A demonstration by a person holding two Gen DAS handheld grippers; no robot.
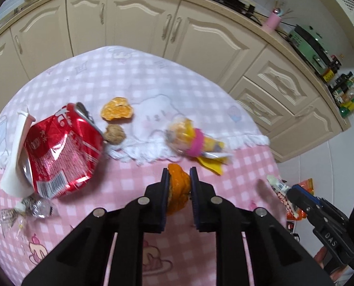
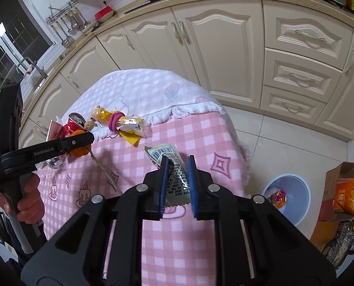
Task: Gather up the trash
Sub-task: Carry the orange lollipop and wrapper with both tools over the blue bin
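Note:
My left gripper (image 1: 179,177) is shut on a piece of orange peel (image 1: 178,188), lifted a little above the pink checked tablecloth (image 1: 129,174). My right gripper (image 2: 176,166) is shut on a silver snack wrapper (image 2: 174,174) with a barcode. On the table lie a crushed red can (image 1: 62,150), a second orange peel (image 1: 117,112), a walnut shell (image 1: 115,134), a yellow wrapper with a pink band (image 1: 196,140) and a clear candy wrapper (image 1: 31,208). A pale blue trash bin (image 2: 287,194) stands on the floor right of the table.
A white card (image 1: 15,157) leans against the can. A thin stalk (image 2: 104,169) lies on the cloth. Cream kitchen cabinets (image 2: 224,47) run behind the table. A cardboard box with an orange bag (image 2: 348,190) sits beside the bin. A hand (image 2: 30,200) grips the left tool.

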